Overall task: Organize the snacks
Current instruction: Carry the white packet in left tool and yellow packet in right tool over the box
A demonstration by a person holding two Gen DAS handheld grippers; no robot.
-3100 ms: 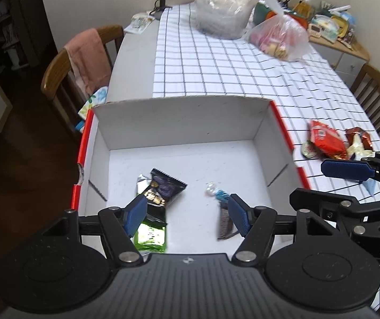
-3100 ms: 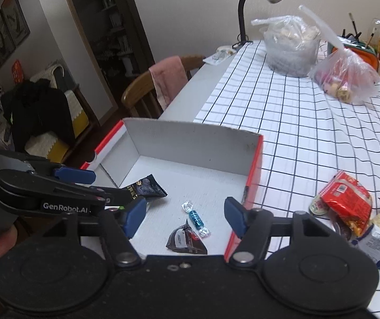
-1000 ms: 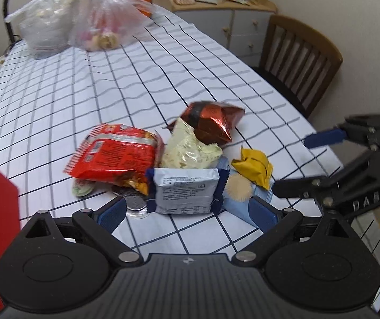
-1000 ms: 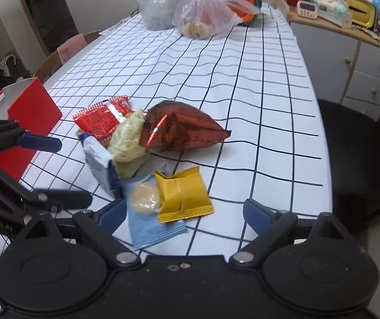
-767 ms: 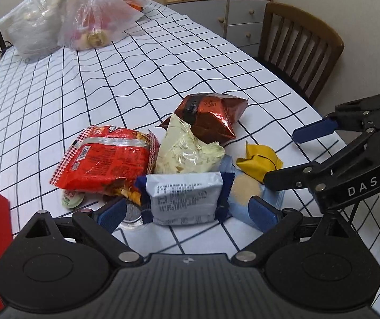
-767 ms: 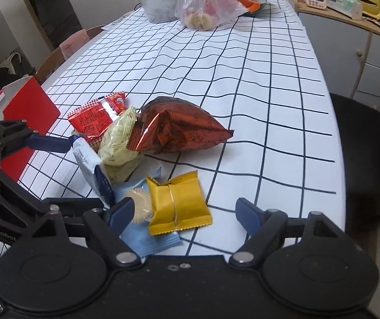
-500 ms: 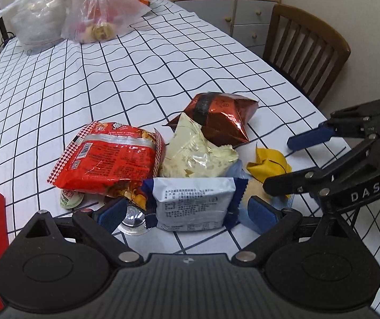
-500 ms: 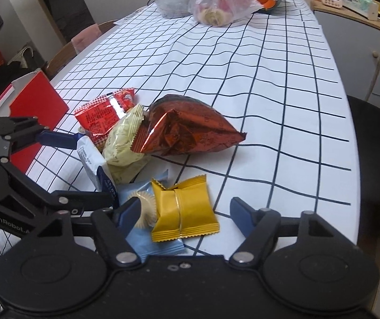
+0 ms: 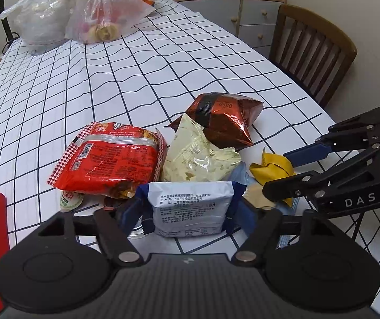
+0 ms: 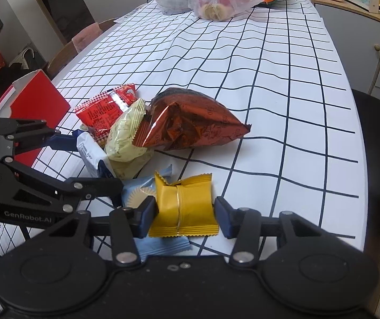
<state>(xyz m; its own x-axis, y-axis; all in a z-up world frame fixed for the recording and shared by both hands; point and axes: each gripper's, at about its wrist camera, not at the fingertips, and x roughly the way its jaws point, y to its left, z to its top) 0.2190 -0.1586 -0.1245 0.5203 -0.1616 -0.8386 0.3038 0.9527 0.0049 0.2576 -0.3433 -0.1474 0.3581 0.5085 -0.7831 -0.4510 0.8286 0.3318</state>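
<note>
A pile of snacks lies on the checked tablecloth. My left gripper (image 9: 187,214) has its jaws around a white and blue packet (image 9: 191,207), touching both ends. My right gripper (image 10: 183,212) has its jaws around a yellow packet (image 10: 183,207), touching it on both sides. Around them lie a red packet (image 9: 110,159), a pale yellow bag (image 9: 198,159), a copper foil bag (image 9: 222,117) and a light blue packet (image 10: 160,247) under the yellow one. The red box (image 10: 38,103) stands to the left.
Two clear plastic bags (image 9: 104,16) with food sit at the far end of the table. A wooden chair (image 9: 312,50) stands at the right edge, a black seat (image 10: 379,159) beside the table. A small round sweet (image 9: 70,202) lies under the red packet.
Both grippers have moved from over the box to the snack pile. The left jaws have closed in on the white and blue packet, the right jaws on the yellow packet.
</note>
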